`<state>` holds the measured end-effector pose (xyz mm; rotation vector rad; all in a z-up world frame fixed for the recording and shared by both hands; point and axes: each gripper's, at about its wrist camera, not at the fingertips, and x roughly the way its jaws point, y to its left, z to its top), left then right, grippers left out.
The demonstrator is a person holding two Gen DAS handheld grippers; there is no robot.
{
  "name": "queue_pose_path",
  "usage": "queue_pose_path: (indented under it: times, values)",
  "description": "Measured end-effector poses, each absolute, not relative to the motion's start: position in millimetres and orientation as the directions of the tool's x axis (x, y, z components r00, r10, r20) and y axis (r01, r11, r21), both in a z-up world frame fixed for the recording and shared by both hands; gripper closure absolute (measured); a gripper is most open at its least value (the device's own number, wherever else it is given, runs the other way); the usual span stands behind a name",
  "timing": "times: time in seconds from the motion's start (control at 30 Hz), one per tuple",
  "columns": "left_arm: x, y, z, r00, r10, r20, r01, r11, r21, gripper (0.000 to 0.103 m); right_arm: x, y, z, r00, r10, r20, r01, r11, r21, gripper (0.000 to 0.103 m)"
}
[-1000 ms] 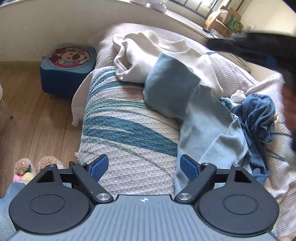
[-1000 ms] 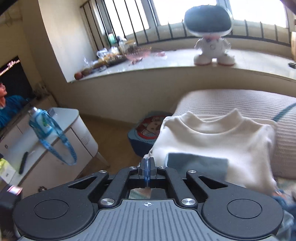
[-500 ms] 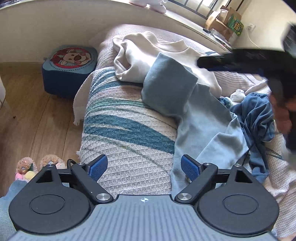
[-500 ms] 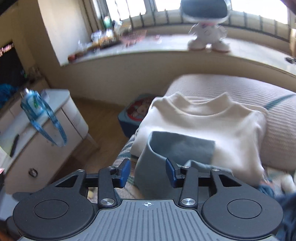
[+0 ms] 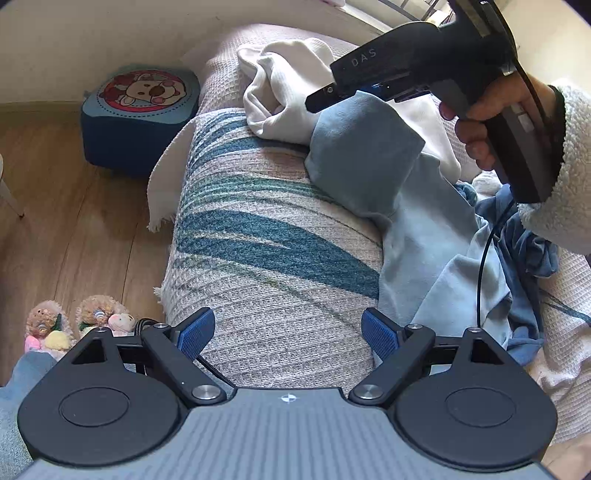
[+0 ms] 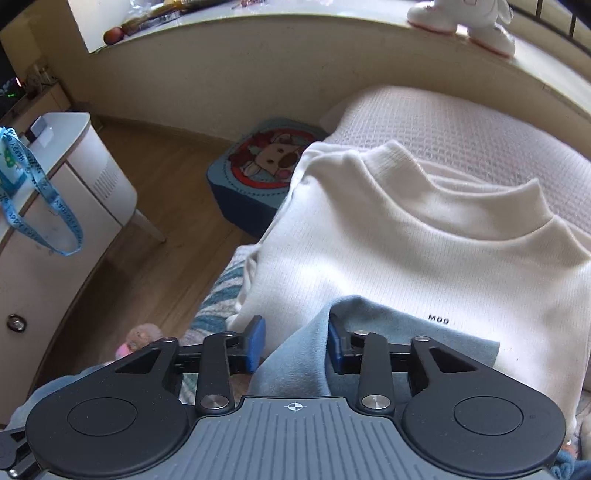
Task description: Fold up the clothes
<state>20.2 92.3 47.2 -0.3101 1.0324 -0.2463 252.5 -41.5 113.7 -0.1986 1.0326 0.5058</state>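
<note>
A soft blue garment [image 6: 295, 350] is draped over a ribbed white sweater [image 6: 424, 258] on the woven sofa cover [image 5: 266, 258]. Both the right gripper [image 6: 295, 341], straddling the blue cloth, and the left gripper [image 5: 288, 332] are spread apart.

The white toy robot [image 6: 465, 16] on the sill at 1 o'clock is chopped off above its feet by the top edge. The right gripper [image 5: 373, 88] has its fingertips buried behind its own body, so can't tell how they sit on the blue garment [image 5: 365, 155]. The dark blue clothes [image 5: 524, 236] at 3 o'clock are half under a fleecy sleeve [image 5: 561, 166].
</note>
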Motion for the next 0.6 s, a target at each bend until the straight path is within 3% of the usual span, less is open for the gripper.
queue_pose_path:
  times: [0.03,0.1,0.17,0.4,0.6]
  values:
    - [20,93,47,0.492,-0.343,-0.800,0.051,0.929,-0.366,0.017,249,-44,117,0.437,0.320,-0.841,-0.489,0.869,0.077,0.078]
    - [19,94,48,0.493,-0.339,-0.801,0.045,0.930,-0.365,0.017,240,-50,129,0.476,0.341,-0.811,-0.497,0.865,0.072,0.097]
    - [18,92,51,0.498,-0.340,-0.798,0.049,0.930,-0.365,0.017,231,-61,144,0.507,0.360,-0.783,-0.494,0.866,0.079,0.102]
    - [13,83,68,0.533,-0.349,-0.771,0.071,0.926,-0.370,0.017,176,-103,189,0.548,0.396,-0.737,-0.483,0.869,0.107,0.102]
    - [16,59,81,0.531,-0.459,-0.712,0.163,0.880,-0.446,0.017,94,-166,194,0.584,0.365,-0.725,-0.376,0.913,0.157,0.102]
